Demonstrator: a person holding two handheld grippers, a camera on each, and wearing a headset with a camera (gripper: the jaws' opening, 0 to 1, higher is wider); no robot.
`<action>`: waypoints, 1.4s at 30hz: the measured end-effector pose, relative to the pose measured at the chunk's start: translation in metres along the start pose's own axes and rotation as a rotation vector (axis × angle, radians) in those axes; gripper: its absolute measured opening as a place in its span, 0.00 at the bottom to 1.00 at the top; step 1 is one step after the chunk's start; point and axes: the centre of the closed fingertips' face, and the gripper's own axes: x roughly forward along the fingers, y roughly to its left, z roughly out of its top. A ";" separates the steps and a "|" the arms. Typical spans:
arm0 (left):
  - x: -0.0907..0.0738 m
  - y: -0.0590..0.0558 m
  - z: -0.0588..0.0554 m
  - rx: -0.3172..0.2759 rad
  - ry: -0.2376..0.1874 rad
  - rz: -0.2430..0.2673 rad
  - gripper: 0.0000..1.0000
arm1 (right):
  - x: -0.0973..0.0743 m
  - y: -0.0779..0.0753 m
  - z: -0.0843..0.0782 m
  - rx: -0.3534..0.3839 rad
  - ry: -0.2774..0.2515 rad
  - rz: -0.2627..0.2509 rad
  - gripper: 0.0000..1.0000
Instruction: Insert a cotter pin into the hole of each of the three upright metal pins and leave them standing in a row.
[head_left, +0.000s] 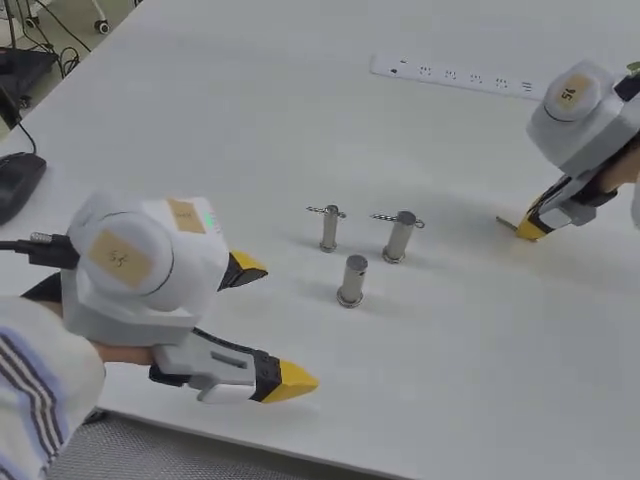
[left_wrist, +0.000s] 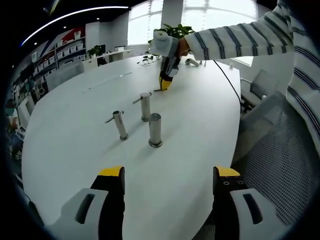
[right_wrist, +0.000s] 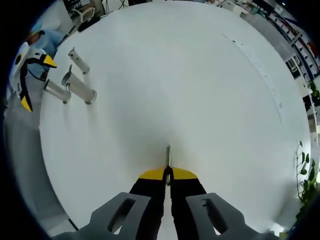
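Three upright metal pins stand mid-table. The left pin (head_left: 329, 228) (left_wrist: 120, 125) and the right pin (head_left: 399, 236) (left_wrist: 145, 106) each carry a cotter pin through the top. The front pin (head_left: 351, 280) (left_wrist: 155, 130) has none. My left gripper (head_left: 270, 322) (left_wrist: 169, 172) is open and holds nothing, a short way in front of the pins. My right gripper (head_left: 525, 228) (right_wrist: 168, 172) (left_wrist: 165, 82) rests its tips on the table to the right of the pins, shut on a thin cotter pin (right_wrist: 168, 154) that sticks out past its tips. The pin group (right_wrist: 75, 82) lies off to its left.
A white power strip (head_left: 455, 78) lies along the far side of the table. A dark mouse (head_left: 15, 185) sits at the left edge. The near table edge (head_left: 300, 450) runs just below the left gripper. A mesh chair (left_wrist: 272, 135) stands beside the table.
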 end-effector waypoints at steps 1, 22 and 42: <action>0.000 0.000 0.000 -0.001 -0.001 0.002 0.71 | 0.001 -0.002 0.000 0.008 -0.002 0.001 0.03; -0.008 0.004 -0.003 -0.012 0.003 0.033 0.69 | 0.006 -0.007 -0.001 0.020 -0.004 0.012 0.03; -0.005 -0.001 0.010 0.002 -0.027 0.017 0.68 | -0.009 0.013 -0.010 0.007 -0.021 0.018 0.03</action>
